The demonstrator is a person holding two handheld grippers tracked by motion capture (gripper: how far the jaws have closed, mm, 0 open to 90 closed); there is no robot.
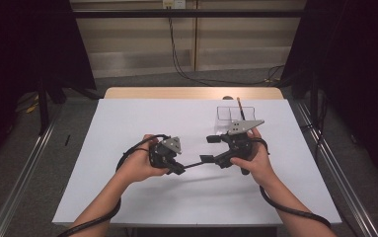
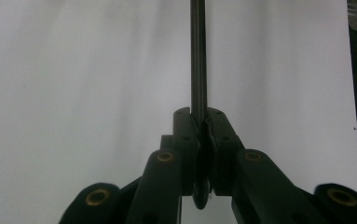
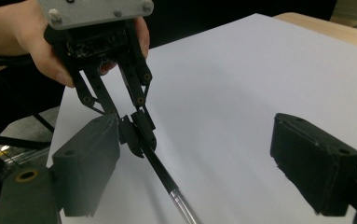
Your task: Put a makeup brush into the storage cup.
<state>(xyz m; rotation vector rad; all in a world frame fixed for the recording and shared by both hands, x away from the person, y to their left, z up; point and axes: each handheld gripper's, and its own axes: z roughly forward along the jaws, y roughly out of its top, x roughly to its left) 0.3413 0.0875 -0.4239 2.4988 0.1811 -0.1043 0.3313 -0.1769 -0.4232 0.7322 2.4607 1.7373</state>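
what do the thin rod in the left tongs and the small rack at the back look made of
Rod: dark, smooth, slightly glossy, probably plastic or coated metal; its far tip looks clear in the right gripper view. Rack: seemingly clear plastic, since the white table shows through.

a thin dark pen [image 2: 198, 56] with a clear tip end [image 3: 183, 205] is clamped by one end between jaws, held level just above the white tabletop [image 1: 127, 123], its free end reaching between the other, spread jaws.

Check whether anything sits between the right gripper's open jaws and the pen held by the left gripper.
Nothing visible does. The pen, clamped in the left gripper, reaches into the open gap of the right gripper, over the white table.
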